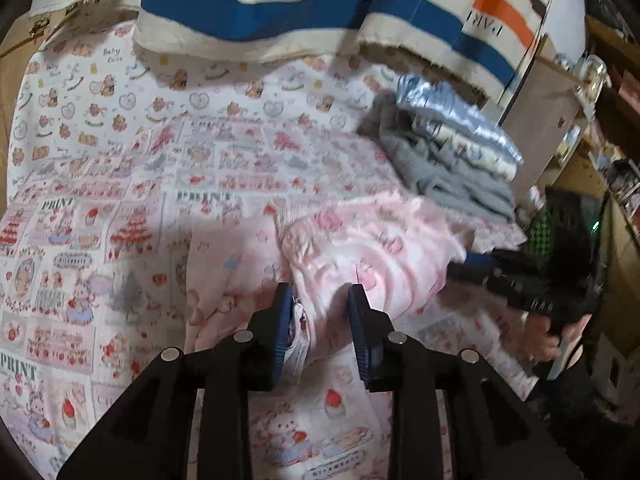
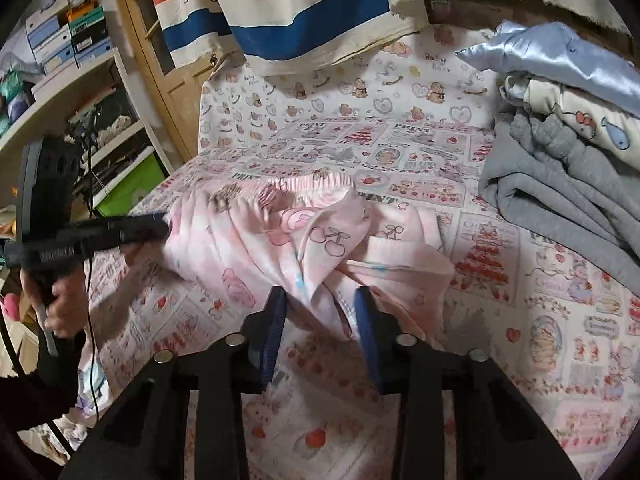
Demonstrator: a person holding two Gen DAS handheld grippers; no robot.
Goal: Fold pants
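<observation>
Lying crumpled near the front edge of the printed bedspread (image 1: 100, 184), the pink pants (image 1: 360, 248) have their elastic waistband toward the far side. The left gripper (image 1: 320, 322) has its fingers parted, pink cloth lying between them; whether they pinch it is unclear. The right gripper (image 2: 320, 320) likewise stands open around a fold. A stack of folded clothes (image 2: 560, 128) rests at the bedspread's right edge. Shelves (image 2: 76, 80) hold storage boxes (image 2: 64, 36).
</observation>
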